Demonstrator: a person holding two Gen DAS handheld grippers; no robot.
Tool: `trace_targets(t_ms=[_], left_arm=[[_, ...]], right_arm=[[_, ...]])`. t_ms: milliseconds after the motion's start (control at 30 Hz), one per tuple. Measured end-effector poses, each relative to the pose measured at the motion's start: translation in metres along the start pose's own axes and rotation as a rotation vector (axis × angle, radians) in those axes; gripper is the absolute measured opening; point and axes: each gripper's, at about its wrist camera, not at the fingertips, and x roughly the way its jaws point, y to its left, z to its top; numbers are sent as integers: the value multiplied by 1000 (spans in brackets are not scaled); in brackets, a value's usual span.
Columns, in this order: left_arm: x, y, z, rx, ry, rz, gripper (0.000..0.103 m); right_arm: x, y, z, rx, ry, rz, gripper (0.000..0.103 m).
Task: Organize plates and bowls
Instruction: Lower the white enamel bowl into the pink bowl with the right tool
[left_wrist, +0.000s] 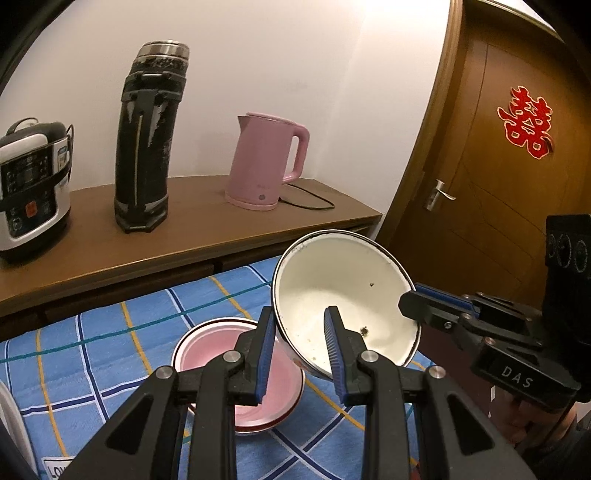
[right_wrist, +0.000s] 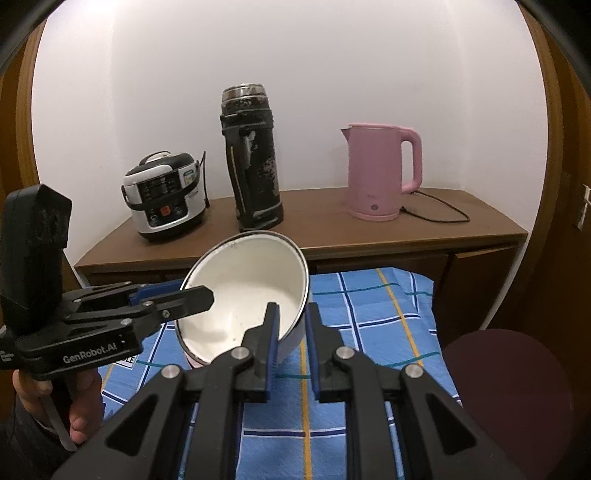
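A white enamel bowl (left_wrist: 343, 291) with a dark rim is held tilted in the air above the blue checked cloth (left_wrist: 110, 350). My left gripper (left_wrist: 301, 350) is shut on the bowl's near rim, one finger inside and one outside. My right gripper (right_wrist: 291, 343) grips the opposite rim of the same bowl (right_wrist: 251, 280) and also shows in the left wrist view (left_wrist: 417, 299). A pink bowl (left_wrist: 221, 354) with a white rim sits on the cloth just below and left of the white bowl.
A wooden cabinet (right_wrist: 332, 236) behind the cloth carries a rice cooker (right_wrist: 166, 192), a tall black flask (right_wrist: 253, 162) and a pink kettle (right_wrist: 380, 170) with its cord. A brown door (left_wrist: 498, 166) stands to the right. A dark round stool (right_wrist: 506, 391) stands at the right.
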Motion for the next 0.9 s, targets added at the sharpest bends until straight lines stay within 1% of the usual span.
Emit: trace_targets(t_ms=[400,533,900], left_arm=[[-5,15,0,-42,-8,28,30],[-4,18,-1,-45,-3,51,30],[1,26,-2,-69,19,73,30]], right_arm=[[15,10,4,-25,25,18,16],[22,13,4,-30,41,24,16],[33,16,4,-30,61,41,17]])
